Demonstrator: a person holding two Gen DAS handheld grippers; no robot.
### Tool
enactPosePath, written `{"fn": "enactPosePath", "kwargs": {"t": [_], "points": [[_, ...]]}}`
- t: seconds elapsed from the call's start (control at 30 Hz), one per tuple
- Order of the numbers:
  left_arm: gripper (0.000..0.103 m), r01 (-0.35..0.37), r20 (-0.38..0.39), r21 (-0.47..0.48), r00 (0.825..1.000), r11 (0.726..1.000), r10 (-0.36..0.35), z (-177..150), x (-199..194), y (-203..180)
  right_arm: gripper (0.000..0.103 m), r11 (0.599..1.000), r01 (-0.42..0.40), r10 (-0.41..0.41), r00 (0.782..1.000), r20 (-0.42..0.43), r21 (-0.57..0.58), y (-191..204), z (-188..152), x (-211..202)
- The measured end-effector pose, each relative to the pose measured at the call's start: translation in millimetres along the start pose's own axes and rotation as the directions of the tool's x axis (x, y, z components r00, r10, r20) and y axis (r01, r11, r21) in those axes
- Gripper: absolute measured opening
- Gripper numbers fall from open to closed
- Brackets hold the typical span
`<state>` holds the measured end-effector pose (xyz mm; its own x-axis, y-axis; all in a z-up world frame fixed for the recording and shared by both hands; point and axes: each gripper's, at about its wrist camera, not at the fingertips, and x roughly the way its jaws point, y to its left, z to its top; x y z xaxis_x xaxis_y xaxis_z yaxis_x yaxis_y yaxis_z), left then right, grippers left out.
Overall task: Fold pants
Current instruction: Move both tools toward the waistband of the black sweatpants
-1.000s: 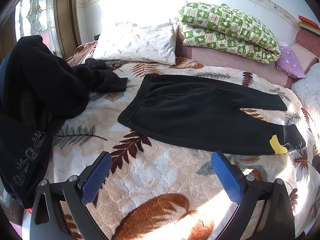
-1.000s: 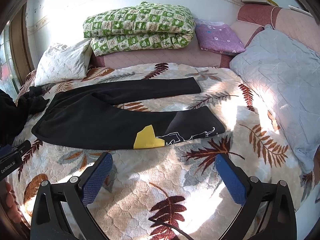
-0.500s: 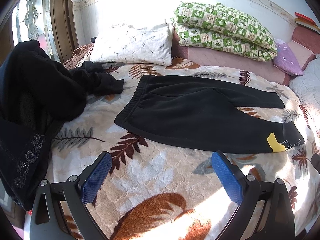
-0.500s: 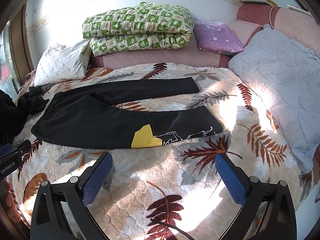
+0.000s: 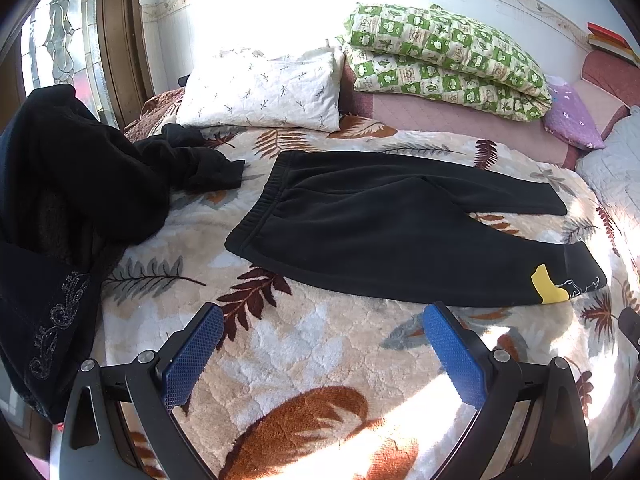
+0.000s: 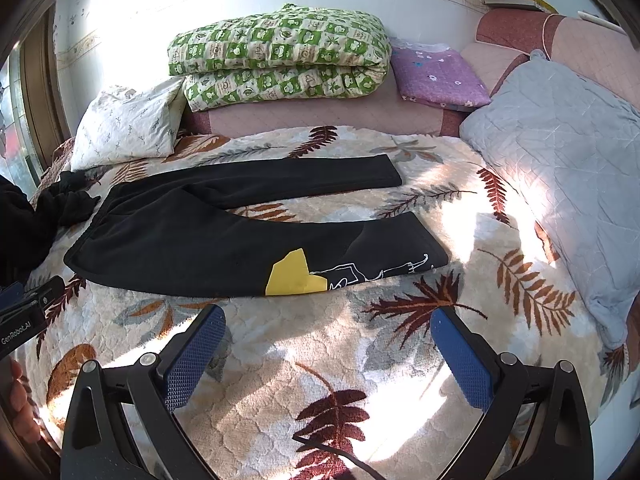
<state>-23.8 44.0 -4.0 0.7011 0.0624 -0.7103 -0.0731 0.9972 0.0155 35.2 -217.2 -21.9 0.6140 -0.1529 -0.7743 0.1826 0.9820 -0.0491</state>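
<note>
Black pants (image 5: 380, 232) lie flat on the leaf-print blanket, waistband to the left, both legs spread to the right; the near leg carries a yellow patch (image 5: 546, 290) and white line drawing. They also show in the right wrist view (image 6: 208, 236). My left gripper (image 5: 322, 320) is open and empty, hovering over the blanket just short of the pants' near edge. My right gripper (image 6: 328, 318) is open and empty, just short of the near leg by the yellow patch (image 6: 292, 276).
A heap of black clothes (image 5: 68, 200) lies at the left. A white pillow (image 5: 260, 92), a green checked quilt (image 5: 444, 56) and a purple cushion (image 6: 436, 76) line the headboard. A grey quilt (image 6: 568, 160) lies at the right.
Both grippers have drifted slightly; the pants sit a little higher and further off in both views. Nothing was grasped and the pants have not moved.
</note>
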Motion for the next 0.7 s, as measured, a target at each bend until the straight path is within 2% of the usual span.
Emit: {"fn": "enactPosePath", "kwargs": {"t": [0.7], "points": [[0.101, 0.006, -0.002, 0.008, 1.0, 1.0, -0.006, 1.1, 2.9, -8.3, 0.103, 1.0, -0.006, 0.006, 1.0, -0.007, 0.016, -5.3, -1.7, 6.5]]}}
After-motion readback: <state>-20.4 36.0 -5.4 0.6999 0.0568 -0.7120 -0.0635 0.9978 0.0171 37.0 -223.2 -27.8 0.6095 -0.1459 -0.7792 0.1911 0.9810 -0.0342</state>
